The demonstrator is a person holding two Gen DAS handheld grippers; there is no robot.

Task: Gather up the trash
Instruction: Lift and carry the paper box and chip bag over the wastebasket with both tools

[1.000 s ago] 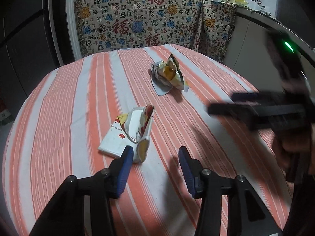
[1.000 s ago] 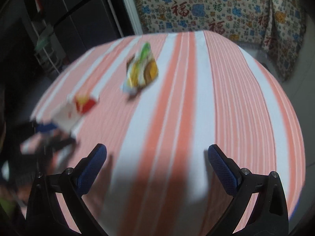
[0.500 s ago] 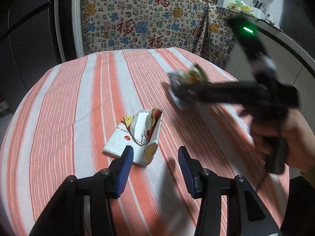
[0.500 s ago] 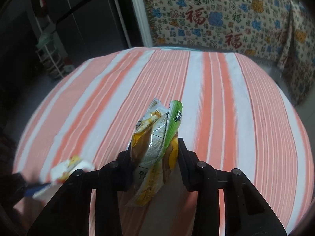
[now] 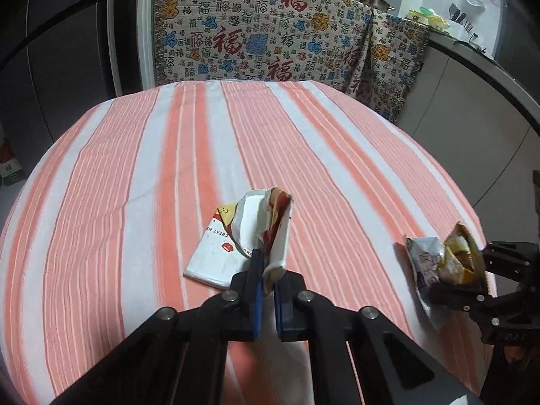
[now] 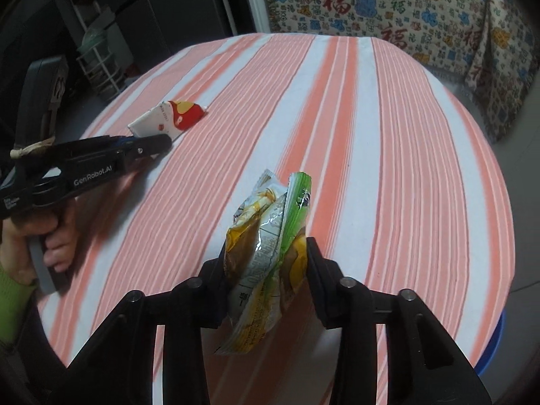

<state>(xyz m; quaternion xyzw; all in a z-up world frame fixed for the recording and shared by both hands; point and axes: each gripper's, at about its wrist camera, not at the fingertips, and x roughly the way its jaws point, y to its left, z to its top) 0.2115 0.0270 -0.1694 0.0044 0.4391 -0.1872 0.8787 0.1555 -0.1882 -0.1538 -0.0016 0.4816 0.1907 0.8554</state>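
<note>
Left wrist view showed the striped desk (image 5: 135, 185) bearing a white packet (image 5: 243, 239), its raised edge pinched in the nearly closed left gripper (image 5: 266, 290). Near the desk's right edge, the right gripper (image 6: 266, 263) clamped a yellow-green wrapper (image 6: 270, 243), lifted off the cloth.

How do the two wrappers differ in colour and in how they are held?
The white wrapper is white and red; the green wrapper is green, yellow and silver. The left tongs pinch only the white wrapper's edge, and its flat part seems to lie on the table. The right tongs clamp the green wrapper at its middle. Both are crumpled.
</note>
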